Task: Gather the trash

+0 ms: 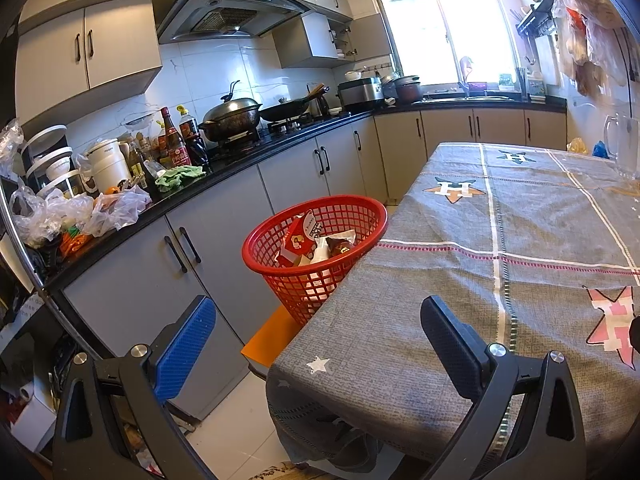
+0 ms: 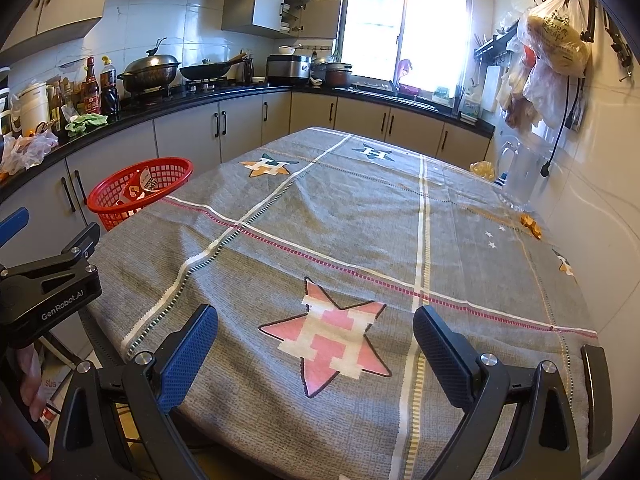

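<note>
A red mesh basket (image 1: 276, 276) stands on an orange stool beside the table's left edge; it also shows at the left in the right wrist view, red basket (image 2: 104, 204). Inside lie a red-and-white carton (image 1: 298, 240), a white bottle (image 1: 320, 252) and a brown wrapper (image 1: 340, 246). My left gripper (image 1: 316, 324) hangs open and empty over the table's near left corner, short of the basket. My right gripper (image 2: 316, 336) is open and empty above the pink star on the grey tablecloth (image 2: 360, 220). Small orange scraps (image 2: 532, 226) lie near the wall.
A clear glass jug (image 2: 520, 176) stands at the table's far right by the wall. Plastic bags (image 2: 556, 52) hang on wall hooks. The black counter (image 1: 240, 156) along the left holds bottles, pots and crumpled bags. The left gripper's body (image 2: 52, 288) juts in beside the table.
</note>
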Tool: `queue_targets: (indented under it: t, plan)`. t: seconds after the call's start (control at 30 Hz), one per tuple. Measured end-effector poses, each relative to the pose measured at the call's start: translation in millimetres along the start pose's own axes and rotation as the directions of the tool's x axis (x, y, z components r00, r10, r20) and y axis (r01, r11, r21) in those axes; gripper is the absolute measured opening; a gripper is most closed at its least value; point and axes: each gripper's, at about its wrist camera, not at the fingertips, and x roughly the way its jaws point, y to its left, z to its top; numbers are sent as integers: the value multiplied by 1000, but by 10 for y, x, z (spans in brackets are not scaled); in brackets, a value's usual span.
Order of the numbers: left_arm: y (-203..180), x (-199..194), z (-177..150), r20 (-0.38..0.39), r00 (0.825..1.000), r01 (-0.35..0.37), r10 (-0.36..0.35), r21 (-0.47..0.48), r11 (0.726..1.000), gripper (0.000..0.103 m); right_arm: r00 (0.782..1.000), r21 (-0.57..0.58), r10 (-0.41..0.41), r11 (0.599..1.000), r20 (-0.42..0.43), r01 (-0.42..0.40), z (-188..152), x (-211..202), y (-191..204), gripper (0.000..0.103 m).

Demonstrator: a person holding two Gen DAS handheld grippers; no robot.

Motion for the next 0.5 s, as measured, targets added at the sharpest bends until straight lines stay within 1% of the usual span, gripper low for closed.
queue_targets:
  t: [0.33,0.5]
  plan:
    - [-32,8,-2,-3,1000,2,-2,8,1000,102,1000,5,3,1000,-7,-3,-11,13,-16,100]
    - [-107,39,-11,-15,1000,18,-17,31,999,102,1000,12,5,1000,-15,-5,-5,54,-53,100]
